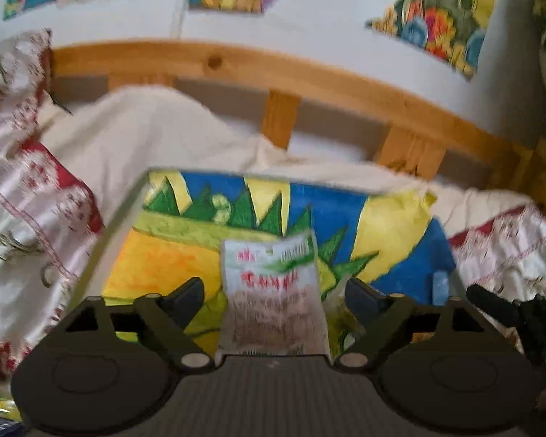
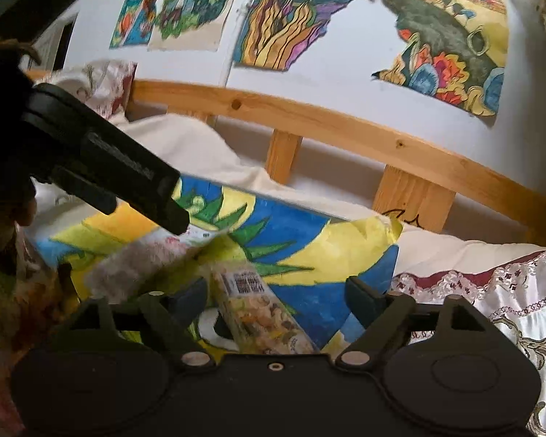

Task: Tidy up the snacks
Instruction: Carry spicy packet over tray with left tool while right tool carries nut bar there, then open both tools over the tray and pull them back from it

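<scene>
- Bed with cream sheet (image 1: 156, 138), pine rail (image 2: 309, 116), bright painted paper (image 2: 302, 251) on top.
- White-brown snack packet (image 1: 273, 291) between left gripper (image 1: 275, 296)'s open fingers, long axis pointing away.
- Clear mixed-snack bar (image 2: 262, 313) lies diagonally between right gripper (image 2: 275, 300)'s spread fingers.

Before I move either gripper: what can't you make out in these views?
- White snack packet: print motion-blurred, left wrist view; lower end hidden behind the left gripper.
- Clear snack pack: lower end hidden behind the right gripper, right wrist view.

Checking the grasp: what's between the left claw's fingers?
The white snack packet stands between the left claw fingers, untouched, in the left wrist view.
</scene>
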### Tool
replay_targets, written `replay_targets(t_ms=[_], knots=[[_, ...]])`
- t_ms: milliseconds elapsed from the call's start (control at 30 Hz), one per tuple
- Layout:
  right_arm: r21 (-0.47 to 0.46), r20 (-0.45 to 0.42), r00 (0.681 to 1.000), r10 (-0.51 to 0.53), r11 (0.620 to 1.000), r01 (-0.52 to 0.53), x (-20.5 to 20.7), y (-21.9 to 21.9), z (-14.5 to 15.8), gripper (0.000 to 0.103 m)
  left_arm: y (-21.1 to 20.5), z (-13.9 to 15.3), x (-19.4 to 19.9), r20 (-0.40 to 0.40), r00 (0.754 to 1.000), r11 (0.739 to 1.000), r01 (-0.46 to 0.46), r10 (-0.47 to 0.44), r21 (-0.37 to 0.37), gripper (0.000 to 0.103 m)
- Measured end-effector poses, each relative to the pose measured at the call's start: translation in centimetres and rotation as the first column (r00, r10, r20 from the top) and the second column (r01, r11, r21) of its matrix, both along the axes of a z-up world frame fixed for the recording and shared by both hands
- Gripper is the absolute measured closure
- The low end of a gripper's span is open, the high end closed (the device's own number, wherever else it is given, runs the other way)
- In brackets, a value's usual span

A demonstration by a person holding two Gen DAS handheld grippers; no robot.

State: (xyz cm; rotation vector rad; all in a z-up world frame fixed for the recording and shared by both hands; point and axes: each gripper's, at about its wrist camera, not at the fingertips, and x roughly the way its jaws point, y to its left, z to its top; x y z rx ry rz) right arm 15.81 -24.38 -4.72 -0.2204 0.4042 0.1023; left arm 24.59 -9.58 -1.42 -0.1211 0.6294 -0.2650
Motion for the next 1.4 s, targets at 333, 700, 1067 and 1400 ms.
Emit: replay_targets(t_ms=[333, 700, 1067, 1400], knots=[[0.043, 0.129, 0.991, 0.045, 0.998, -0.051, -2.9, 1.4, 4.8, 0.001, 3.8, 5.0, -6.5, 0.163, 0.98, 0.993, -0.111, 0.116, -0.036, 0.001], [0.114, 0.287, 0.955, 0.068, 0.988, -0.105, -9.4, 4.0, 9.8, 0.001, 8.6, 8.1, -15.0, 0.307, 0.937, 0.986, -0.167, 0.166, -0.024, 0.001], [0.106, 0.346, 0.931, 0.113, 0.982, -0.158, -15.9, 6.9, 12.2, 0.001, 12.7, 8.2, -22.0, 0.336, 0.921, 0.978, -0.207, 0.195, 0.0, 0.001], [0.094, 0.272, 0.953, 0.136, 0.981, -0.167, -19.9, 9.2, 11.0, 0.001, 15.5, 5.5, -25.3, 0.255, 0.944, 0.972, -0.229, 0.208, 0.059, 0.001]])
